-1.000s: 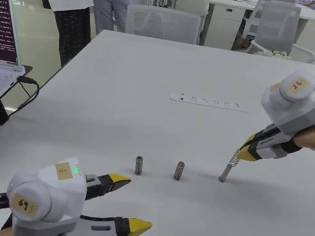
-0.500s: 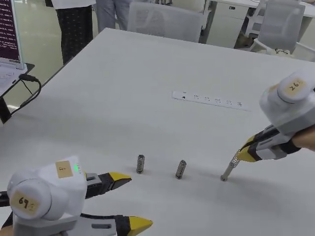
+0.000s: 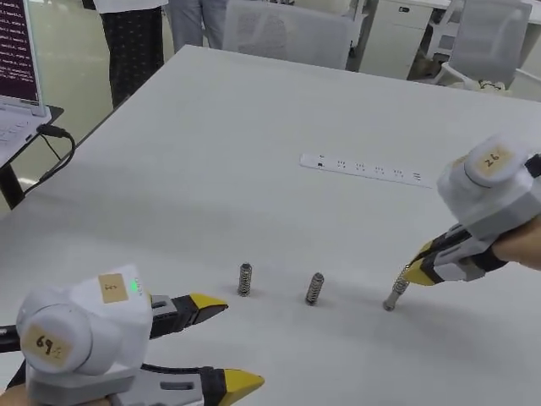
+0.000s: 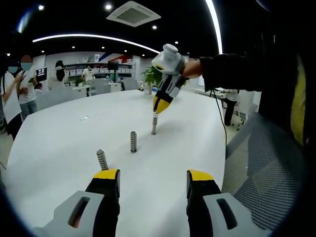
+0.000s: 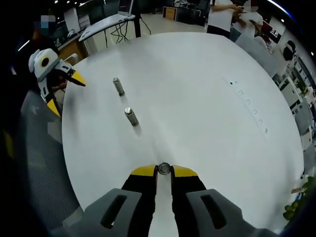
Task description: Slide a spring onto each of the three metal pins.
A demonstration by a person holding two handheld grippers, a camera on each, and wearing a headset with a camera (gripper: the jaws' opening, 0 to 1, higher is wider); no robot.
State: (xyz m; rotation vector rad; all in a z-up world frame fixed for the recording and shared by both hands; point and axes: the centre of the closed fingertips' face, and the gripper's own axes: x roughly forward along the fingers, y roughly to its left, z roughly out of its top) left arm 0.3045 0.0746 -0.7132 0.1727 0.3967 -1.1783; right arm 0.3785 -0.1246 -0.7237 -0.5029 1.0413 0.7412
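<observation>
Two pins, the left pin [image 3: 245, 279] and the middle pin [image 3: 314, 288], stand on the white table [image 3: 211, 152], each already sleeved by a spring. The right gripper [image 3: 412, 272] is clenched on the third spring [image 3: 401, 281] at the top of the right pin [image 3: 390, 300]. Its yellow tips hide the coil's upper end, so the spring seems only partly down. The left gripper [image 3: 228, 342] hovers at the near edge with jaws spread, grasping nothing, its body cut off by the frame.
</observation>
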